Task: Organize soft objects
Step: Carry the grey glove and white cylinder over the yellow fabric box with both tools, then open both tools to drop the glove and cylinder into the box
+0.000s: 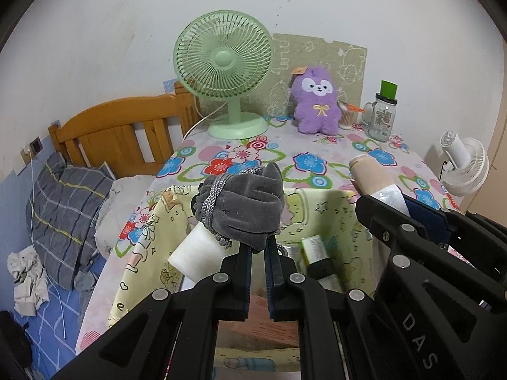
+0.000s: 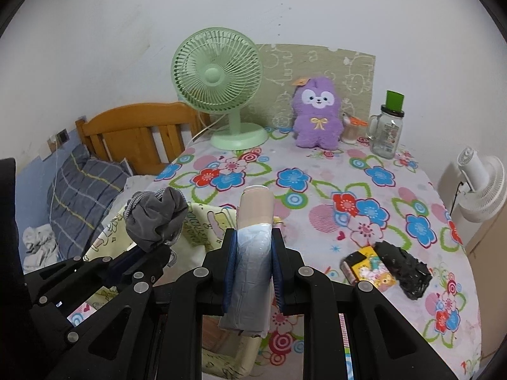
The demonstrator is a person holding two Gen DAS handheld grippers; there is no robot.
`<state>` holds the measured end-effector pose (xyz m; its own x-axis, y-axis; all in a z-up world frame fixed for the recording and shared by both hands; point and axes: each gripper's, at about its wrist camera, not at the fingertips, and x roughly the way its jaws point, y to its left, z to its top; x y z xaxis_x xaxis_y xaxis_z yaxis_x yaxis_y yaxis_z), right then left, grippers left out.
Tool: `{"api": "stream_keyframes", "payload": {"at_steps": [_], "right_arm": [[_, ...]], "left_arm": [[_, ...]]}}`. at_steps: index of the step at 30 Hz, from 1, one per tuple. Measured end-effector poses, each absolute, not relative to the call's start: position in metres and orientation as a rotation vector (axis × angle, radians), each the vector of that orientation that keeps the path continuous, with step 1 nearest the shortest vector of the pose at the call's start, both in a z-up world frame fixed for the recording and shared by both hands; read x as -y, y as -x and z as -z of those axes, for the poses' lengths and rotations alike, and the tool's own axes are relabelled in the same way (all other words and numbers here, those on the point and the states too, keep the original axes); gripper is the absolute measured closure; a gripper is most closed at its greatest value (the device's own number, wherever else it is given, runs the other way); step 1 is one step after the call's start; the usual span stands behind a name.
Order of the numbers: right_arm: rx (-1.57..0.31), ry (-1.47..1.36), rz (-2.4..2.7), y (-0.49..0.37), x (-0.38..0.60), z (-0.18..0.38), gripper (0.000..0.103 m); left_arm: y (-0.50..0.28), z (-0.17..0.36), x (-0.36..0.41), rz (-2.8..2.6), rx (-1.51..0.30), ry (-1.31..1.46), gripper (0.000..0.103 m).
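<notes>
My left gripper [image 1: 259,248] is shut on a grey velvet drawstring pouch [image 1: 244,202] and holds it above a yellow cartoon-print fabric bin [image 1: 336,218]. The pouch also shows in the right wrist view [image 2: 155,221]. My right gripper [image 2: 252,237] is shut on a beige and pale-blue plastic-wrapped roll [image 2: 255,218], held over the bin's right edge [image 2: 206,218]; the roll also shows in the left wrist view [image 1: 370,177]. A purple plush toy [image 2: 317,117] sits upright at the back of the table.
A green desk fan [image 2: 218,85], a glass jar with green lid [image 2: 388,129] and a small cup [image 2: 350,131] stand at the table's back. A yellow packet [image 2: 369,269] and black object [image 2: 404,269] lie at right. The bin holds small boxes [image 1: 313,250]. A bed lies left.
</notes>
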<state>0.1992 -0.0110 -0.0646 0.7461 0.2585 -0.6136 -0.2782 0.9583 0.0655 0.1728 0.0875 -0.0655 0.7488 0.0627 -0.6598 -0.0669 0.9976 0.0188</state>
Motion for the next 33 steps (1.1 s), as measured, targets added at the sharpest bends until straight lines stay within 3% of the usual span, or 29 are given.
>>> {"api": "stream_keyframes", "payload": {"at_steps": [8,9,10,11,16,20,29,31,33], "right_arm": [[-0.675,0.032,-0.325,-0.205,-0.002,0.07,0.079],[-0.674,0.028,-0.327,-0.206,-0.003,0.07,0.079],[-0.673,0.026,-0.329,-0.207,-0.004,0.07,0.079],[-0.673,0.024,-0.332,-0.207,-0.005,0.07,0.079],[-0.681,0.021,-0.359,-0.209,-0.011,0.073,0.079],[-0.701,0.017,-0.387,-0.211,-0.016,0.077,0.079],[-0.727,0.02,-0.412,-0.212,-0.022,0.084,0.078],[-0.74,0.034,-0.416,-0.213,-0.023,0.085,0.071],[-0.755,0.084,-0.407,-0.212,-0.027,0.087,0.037]], "left_arm": [[-0.18,0.08,-0.102,-0.069,-0.772,0.036,0.093],[-0.18,0.082,-0.102,-0.07,-0.775,0.034,0.089],[-0.18,0.082,-0.103,-0.071,-0.776,0.034,0.074],[-0.179,0.083,-0.104,-0.079,-0.776,0.032,0.066],[-0.178,0.083,-0.111,-0.085,-0.773,0.049,0.06],[-0.179,0.086,-0.115,-0.079,-0.804,0.061,0.033],[-0.173,0.088,-0.118,-0.09,-0.818,0.051,0.022],[-0.172,0.088,-0.118,-0.091,-0.817,0.056,0.019],[-0.172,0.087,-0.119,-0.094,-0.817,0.055,0.018]]}}
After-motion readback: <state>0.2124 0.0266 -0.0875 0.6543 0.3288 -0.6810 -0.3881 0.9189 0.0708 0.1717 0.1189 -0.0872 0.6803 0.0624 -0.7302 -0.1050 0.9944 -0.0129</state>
